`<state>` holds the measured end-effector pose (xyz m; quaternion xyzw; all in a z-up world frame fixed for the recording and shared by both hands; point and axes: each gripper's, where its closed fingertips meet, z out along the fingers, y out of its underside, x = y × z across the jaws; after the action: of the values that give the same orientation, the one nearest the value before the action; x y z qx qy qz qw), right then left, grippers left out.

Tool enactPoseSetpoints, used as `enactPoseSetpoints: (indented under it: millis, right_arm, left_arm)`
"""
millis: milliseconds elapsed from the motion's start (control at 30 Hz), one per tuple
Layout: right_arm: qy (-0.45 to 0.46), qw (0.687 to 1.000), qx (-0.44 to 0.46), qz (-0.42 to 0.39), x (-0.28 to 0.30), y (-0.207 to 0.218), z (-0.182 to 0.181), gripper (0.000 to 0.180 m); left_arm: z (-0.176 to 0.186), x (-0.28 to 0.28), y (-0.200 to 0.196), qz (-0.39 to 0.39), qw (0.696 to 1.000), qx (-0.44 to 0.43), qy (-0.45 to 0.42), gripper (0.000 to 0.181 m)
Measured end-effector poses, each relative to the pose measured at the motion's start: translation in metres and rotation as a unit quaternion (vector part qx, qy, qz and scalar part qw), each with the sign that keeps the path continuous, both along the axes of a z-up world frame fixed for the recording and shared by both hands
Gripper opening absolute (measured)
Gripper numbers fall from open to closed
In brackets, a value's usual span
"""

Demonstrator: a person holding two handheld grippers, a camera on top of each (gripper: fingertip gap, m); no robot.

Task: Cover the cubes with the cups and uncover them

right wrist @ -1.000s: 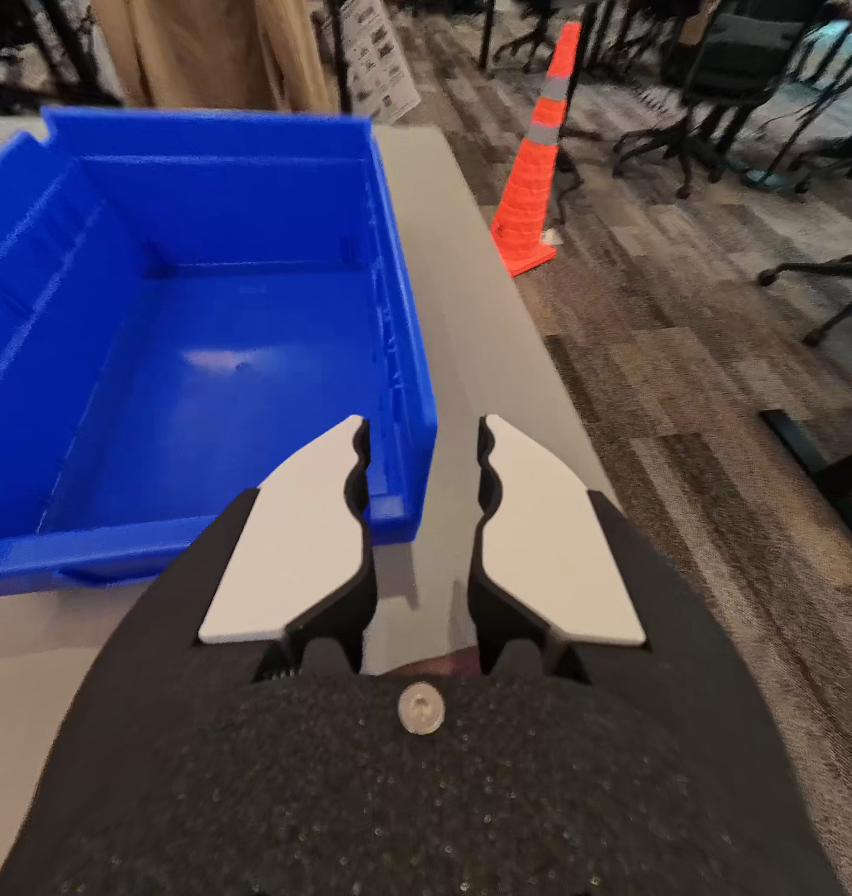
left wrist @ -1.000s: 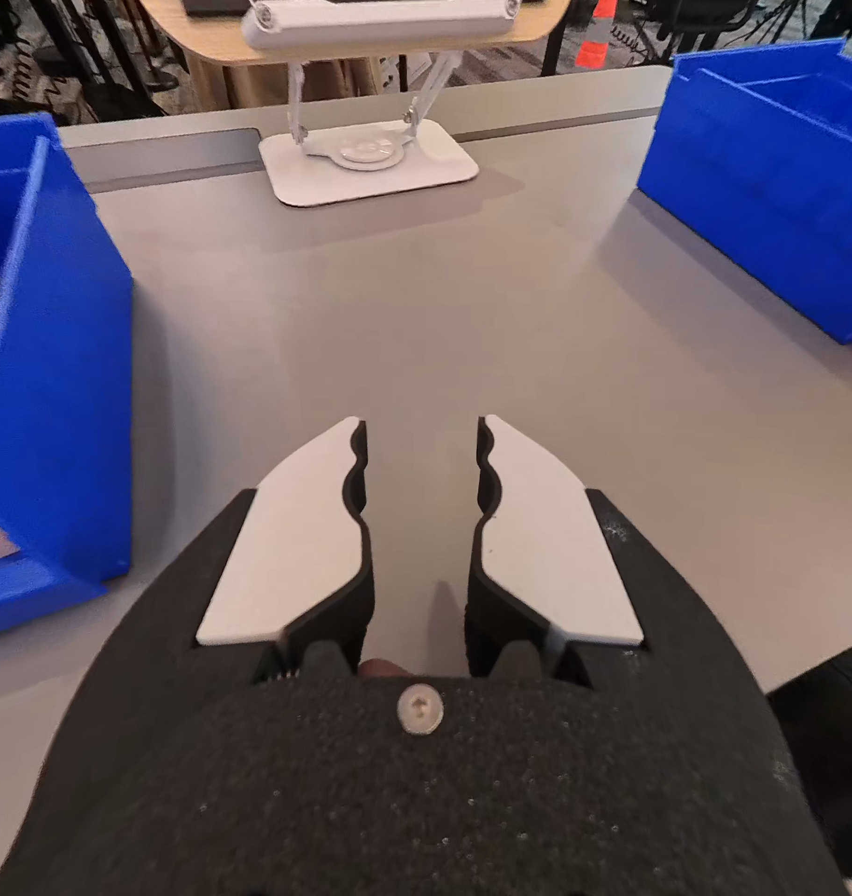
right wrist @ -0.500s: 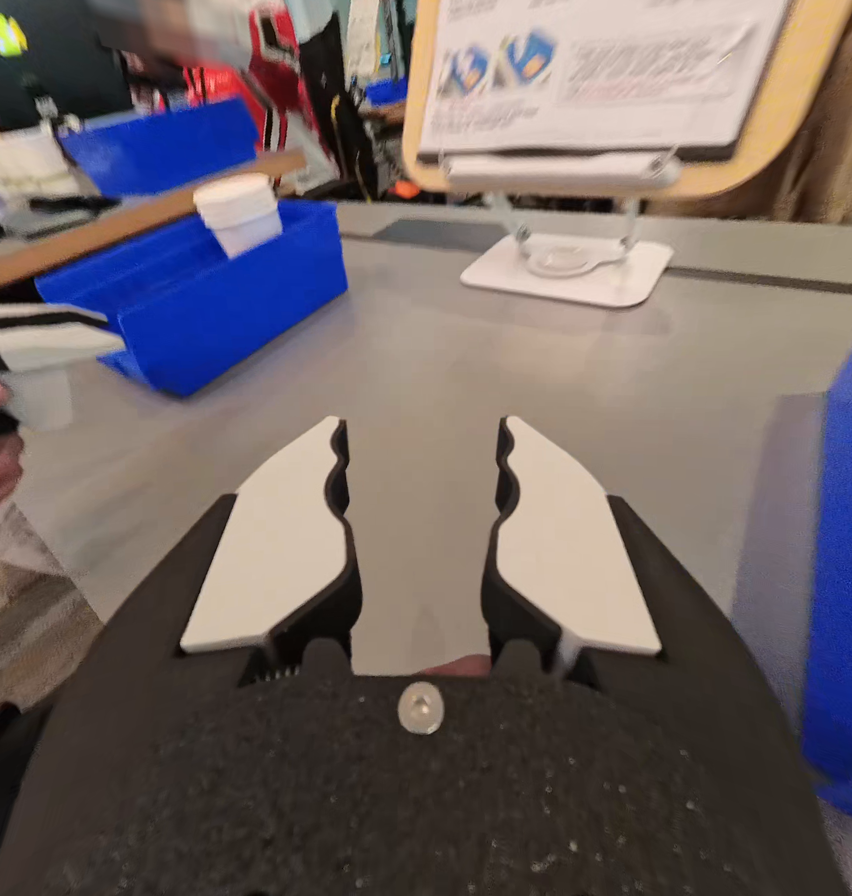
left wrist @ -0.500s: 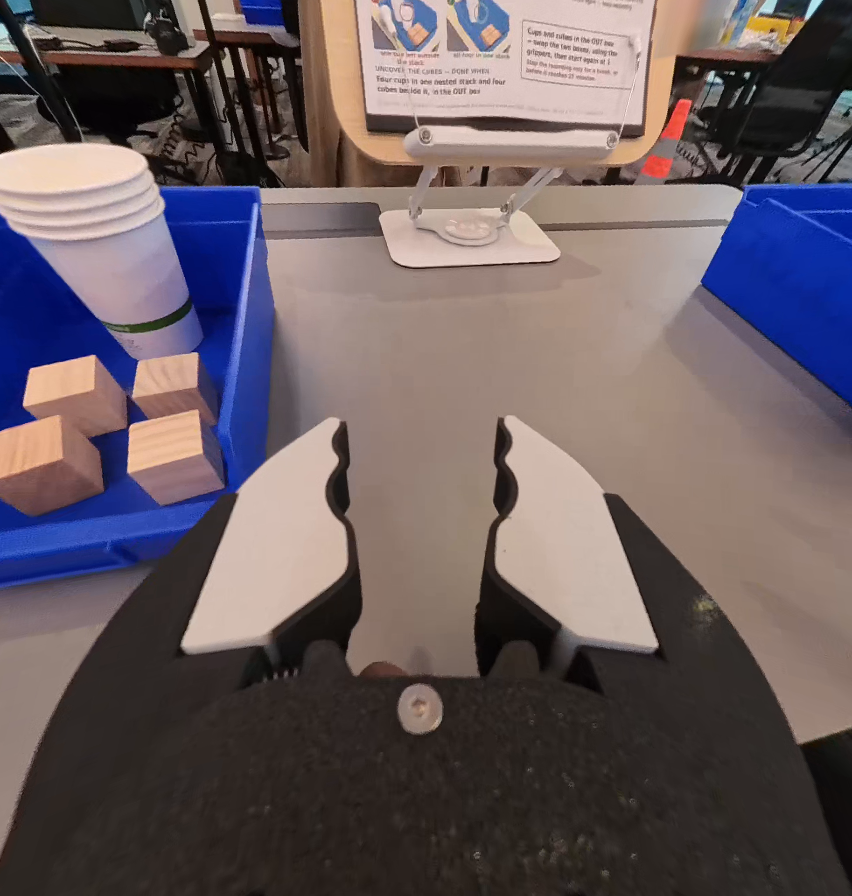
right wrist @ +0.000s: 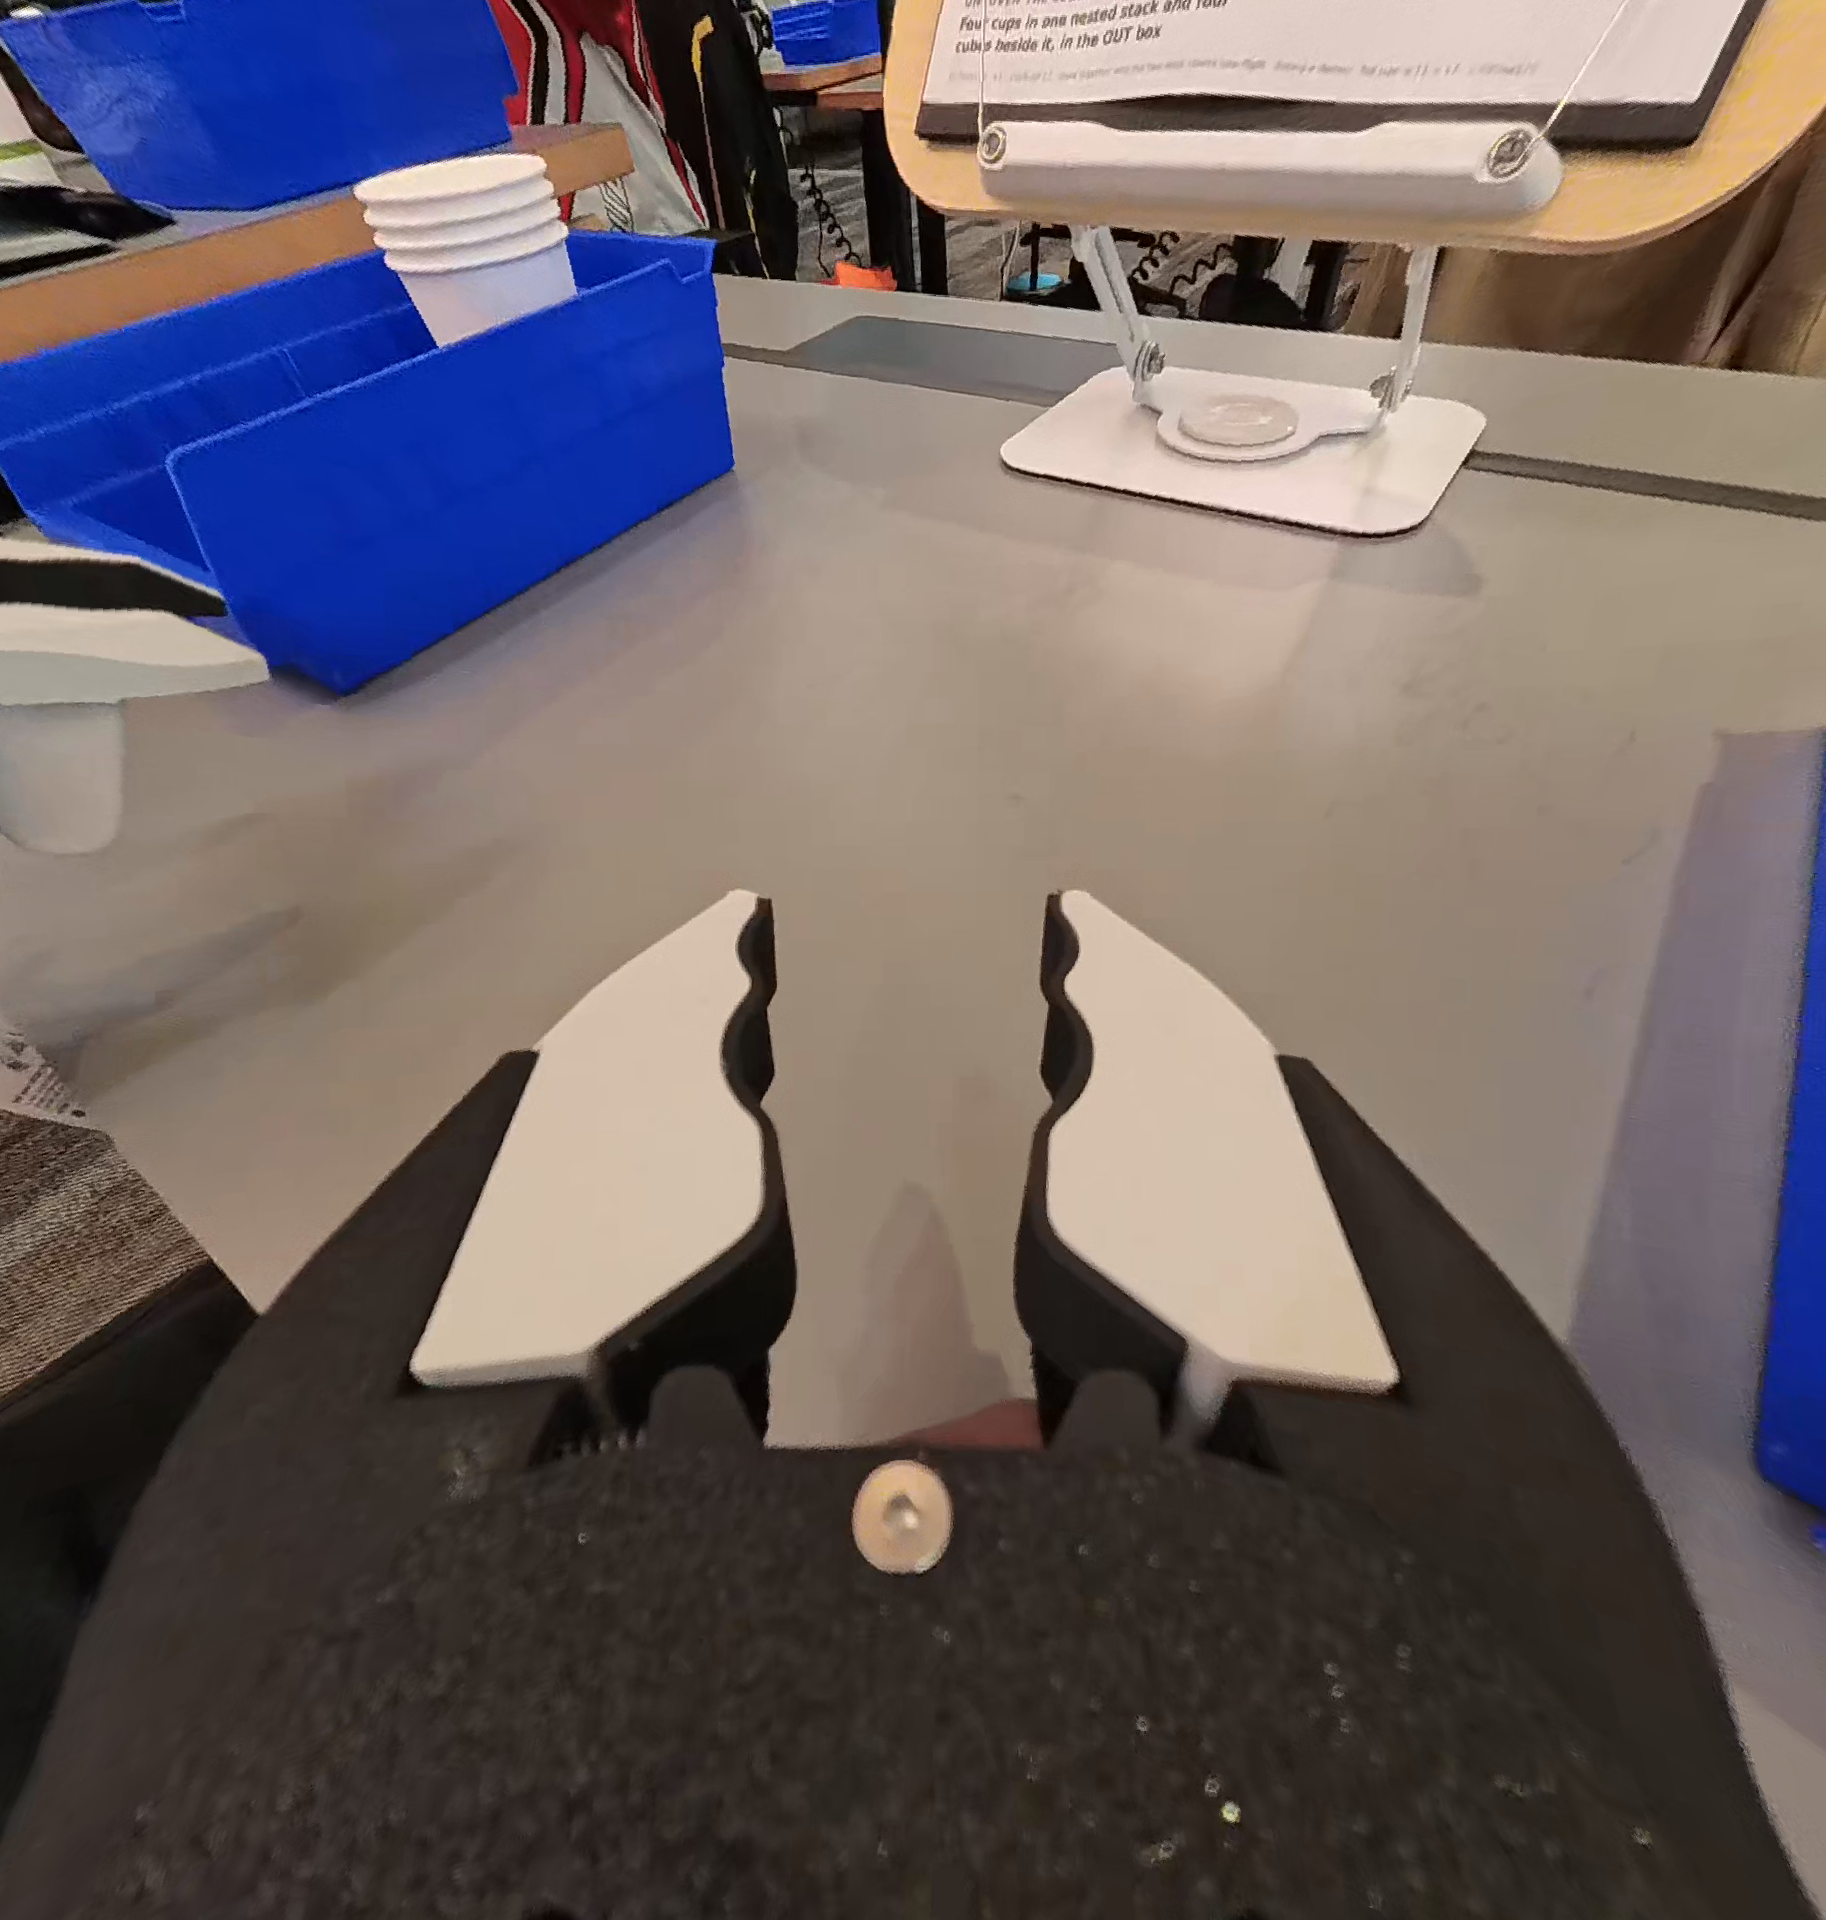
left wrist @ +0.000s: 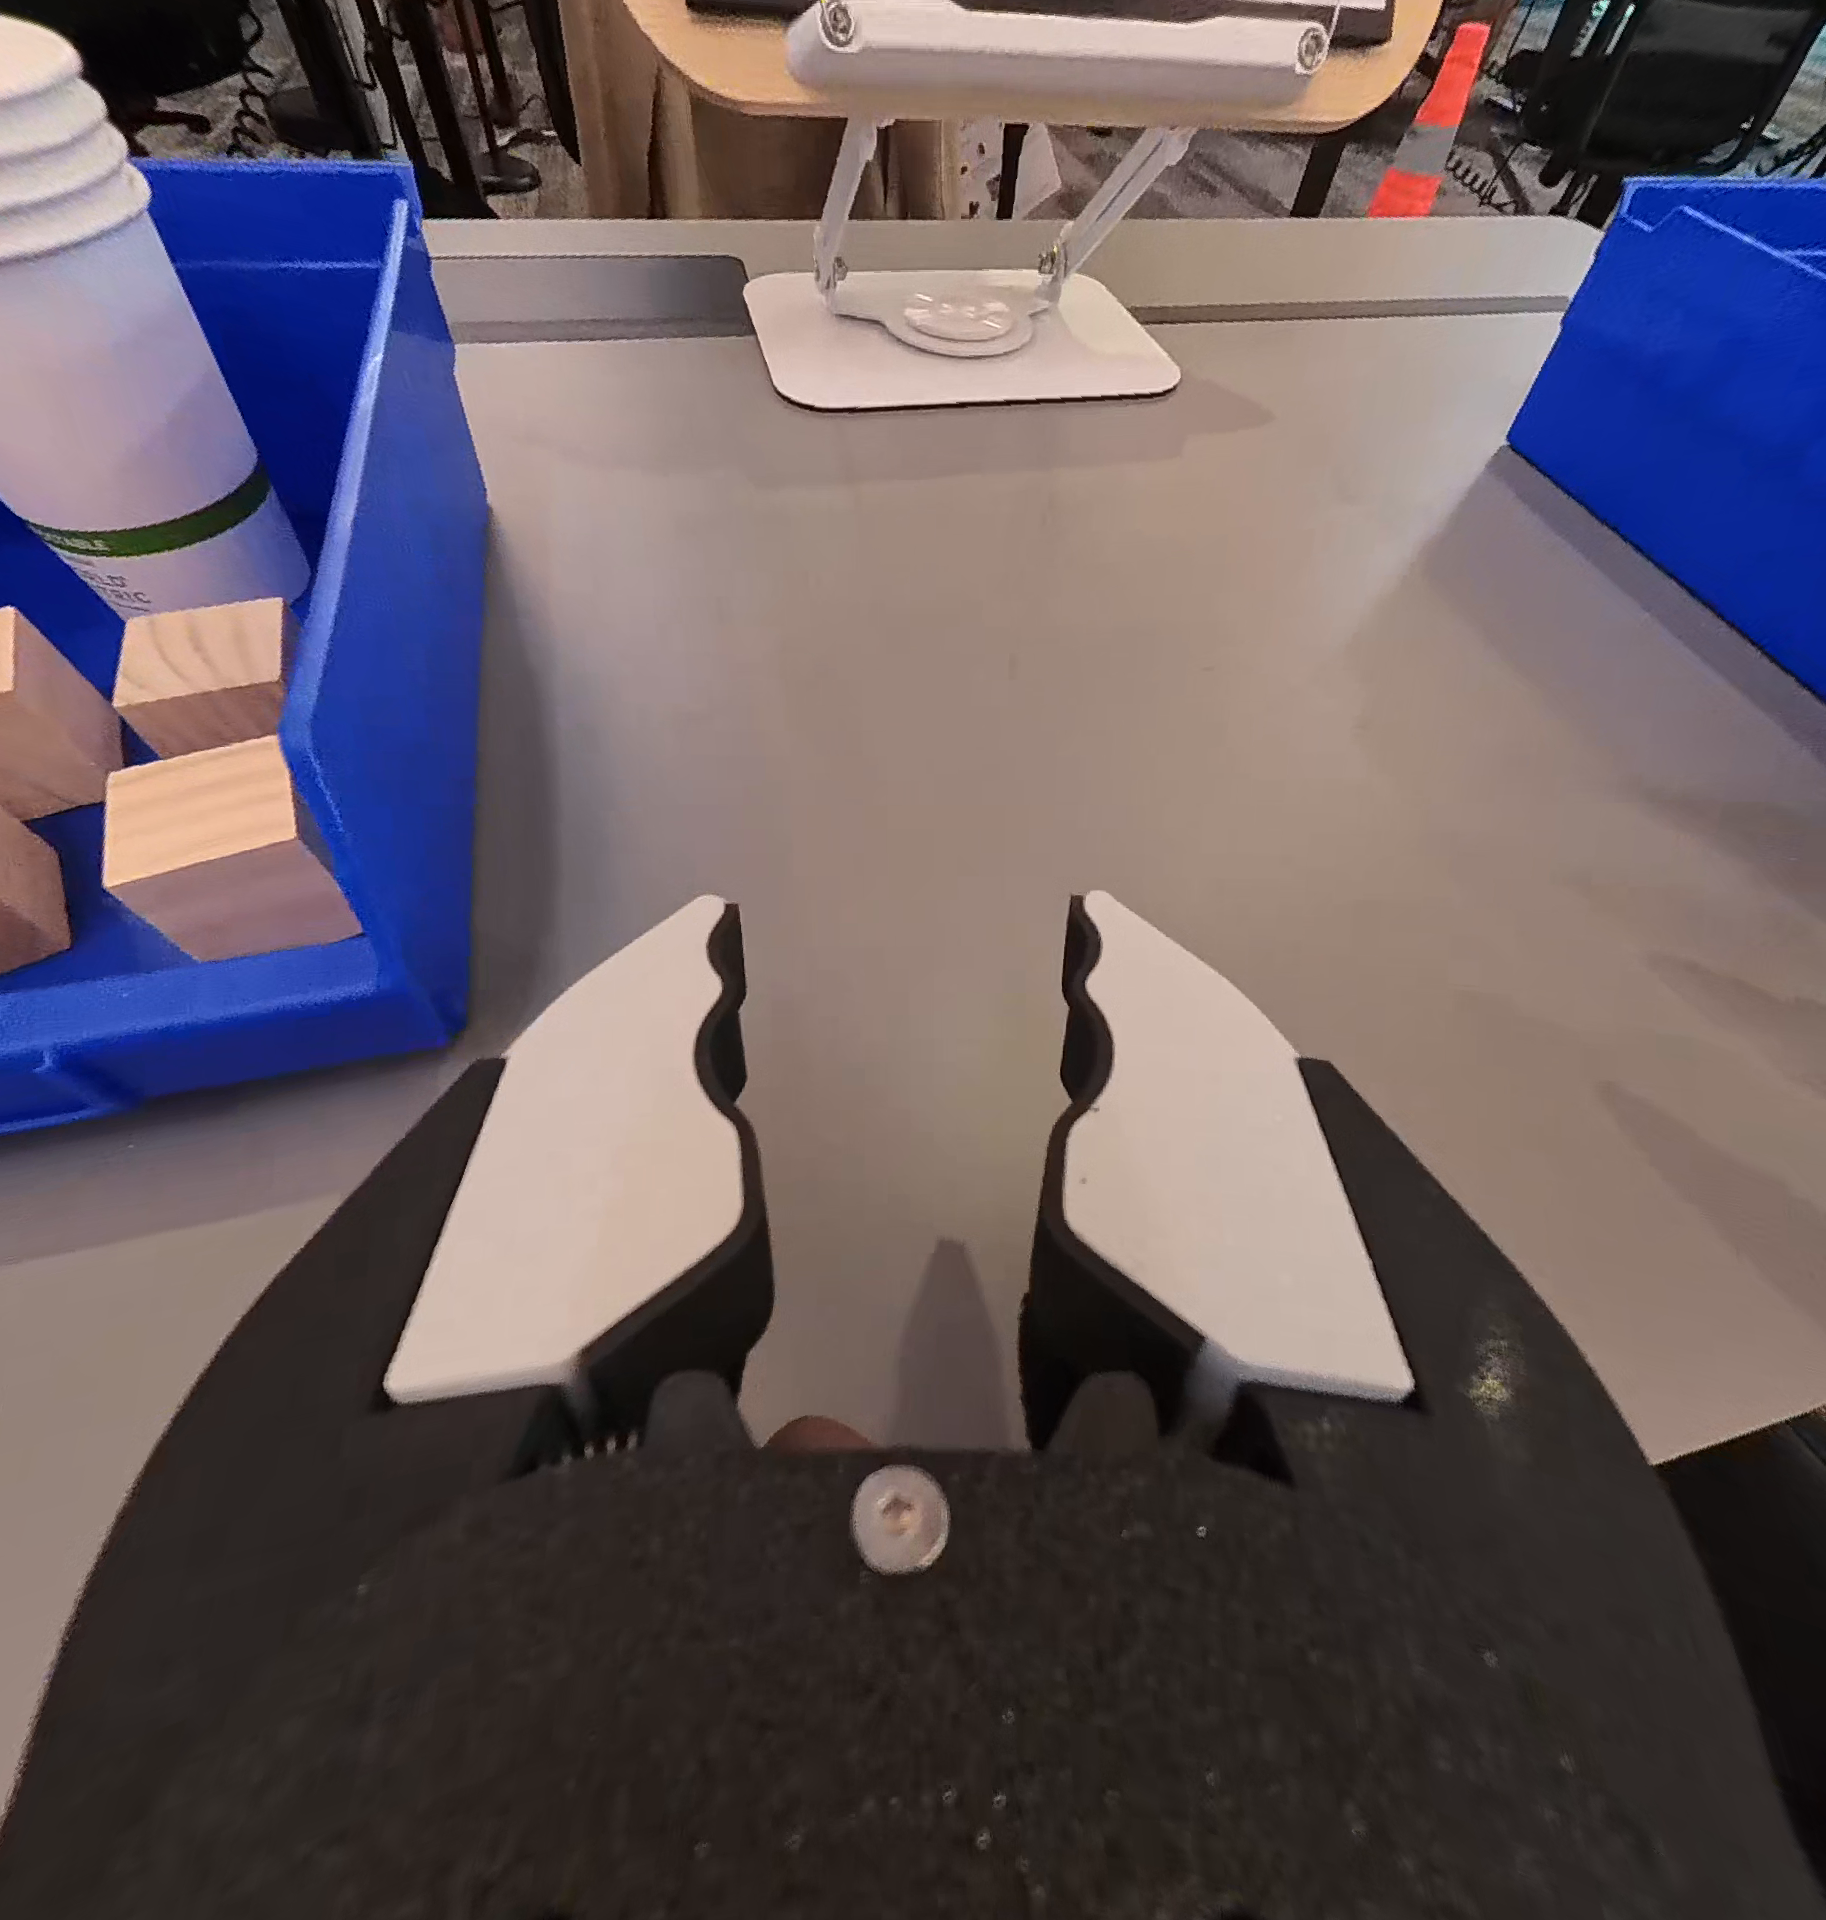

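A stack of nested white paper cups [left wrist: 78, 343] stands in the blue bin [left wrist: 389, 644] at the left, with several wooden cubes [left wrist: 202, 842] beside it. The stack also shows in the right wrist view [right wrist: 473, 244], rising out of the same bin [right wrist: 452, 488]. My left gripper [left wrist: 901, 914] is open and empty over the bare grey table, just right of the bin's near corner. My right gripper [right wrist: 907, 909] is open and empty over the table's middle. The left gripper's fingers [right wrist: 88, 623] show at the left edge of the right wrist view.
A second blue bin [left wrist: 1719, 436] stands at the right, also in the right wrist view [right wrist: 1823, 1091]. A white stand [left wrist: 961, 332] holding a board with a printed sheet sits at the table's far edge. An orange cone [left wrist: 1428, 145] and chairs stand beyond.
Both grippers have swung round: the left now faces the bin with cups and cubes from closer, the right has turned from the empty right bin to the table's middle. Both jaws have opened wider.
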<state>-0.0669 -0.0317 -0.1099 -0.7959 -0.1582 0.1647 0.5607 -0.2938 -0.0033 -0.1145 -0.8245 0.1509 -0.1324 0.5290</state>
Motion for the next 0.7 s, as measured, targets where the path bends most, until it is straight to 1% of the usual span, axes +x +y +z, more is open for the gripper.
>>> enactPoseSetpoints:
  millis: [33,100,133,200,233,267,300,333,367,400,433,500,600,700]
  right_arm:
    - [-0.004,1.000,0.000,0.000,0.000,0.000,0.000,0.049]
    - [-0.008,1.000,-0.005,0.000,0.000,-0.001,0.000,0.049]
    - [-0.006,1.000,-0.007,0.000,0.000,-0.002,0.001,0.049]
    - [0.000,1.000,-0.005,0.003,0.000,-0.006,0.004,0.049]
    - [0.000,1.000,-0.005,0.005,-0.001,-0.008,0.005,0.048]
    - [-0.002,1.000,-0.007,0.007,-0.001,-0.008,0.004,0.048]
    - [-0.002,1.000,-0.009,0.010,-0.002,-0.008,0.003,0.048]
    - [0.000,1.000,-0.011,0.013,-0.004,-0.008,0.002,0.048]
    - [0.003,1.000,-0.015,0.018,-0.005,-0.007,0.002,0.048]
    - [0.005,1.000,-0.020,0.022,-0.007,-0.007,0.001,0.048]
    - [0.006,0.999,-0.023,0.026,-0.009,-0.006,0.000,0.048]
    - [0.002,0.999,-0.022,0.031,-0.010,-0.005,0.001,0.048]
    - [-0.004,0.999,-0.017,0.034,-0.010,-0.003,0.006,0.048]
    - [-0.009,0.999,-0.015,0.030,-0.006,-0.002,0.008,0.048]
  left_arm:
    - [0.001,-0.001,0.000,-0.002,1.000,-0.004,0.001,0.059]
    - [0.005,-0.004,-0.003,-0.029,0.999,-0.038,0.018,0.070]
    - [0.014,-0.014,-0.004,-0.033,0.998,-0.048,0.029,0.071]
    - [0.050,-0.057,0.003,0.003,0.999,-0.035,0.015,0.061]
    - [0.065,-0.082,0.009,0.024,0.999,-0.044,0.003,0.058]
    - [0.072,-0.108,0.018,0.050,0.997,-0.065,0.003,0.059]
    - [0.077,-0.133,0.030,0.075,0.994,-0.082,0.015,0.061]
    - [0.077,-0.155,0.044,0.098,0.990,-0.095,0.034,0.060]
    - [0.069,-0.175,0.060,0.120,0.984,-0.124,0.052,0.059]
    - [0.055,-0.190,0.073,0.133,0.974,-0.168,0.067,0.064]
    - [0.041,-0.196,0.085,0.130,0.967,-0.207,0.070,0.067]
    - [0.016,-0.196,0.104,0.116,0.956,-0.263,0.061,0.065]
    - [-0.016,-0.203,0.122,0.127,0.936,-0.315,0.096,0.065]
    - [-0.034,-0.213,0.130,0.147,0.920,-0.345,0.117,0.062]
